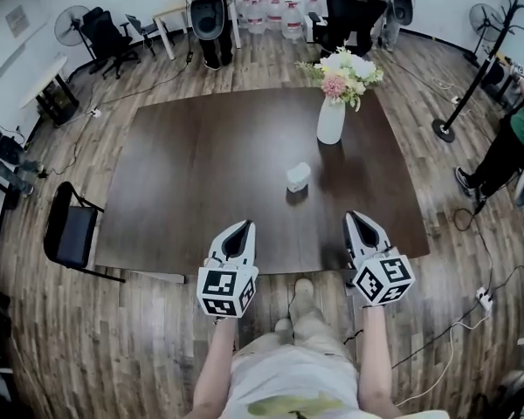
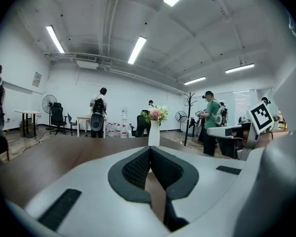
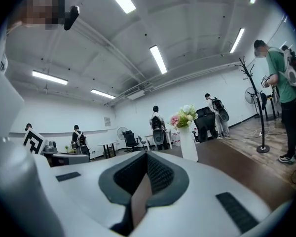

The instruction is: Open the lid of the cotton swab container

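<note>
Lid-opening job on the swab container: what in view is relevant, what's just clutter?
Job: cotton swab container at mid-table; left gripper and right gripper, both shut, empty, at the near table edge.
Lying about: flower vase, black chair, coat stand, water bottles.

I am standing in a large open workroom, more office or lab than home. The floor (image 1: 140, 347) is grey-brown wood plank, the walls are plain white, and long strip lights (image 2: 137, 49) run across a bare ceiling. A big dark table (image 1: 201, 173) fills the middle, with a vase of flowers (image 1: 332, 116) on it. Round the edges stand a wheeled office chair (image 1: 105, 35), a pedestal fan (image 1: 70, 23), a small white desk (image 1: 170, 14), large water bottles (image 1: 266, 11) and a coat stand (image 1: 480, 59). Cables (image 1: 437, 339) and a power strip (image 1: 485, 298) trail over the planks, and people (image 2: 97, 115) stand about with backpacks on.
</note>
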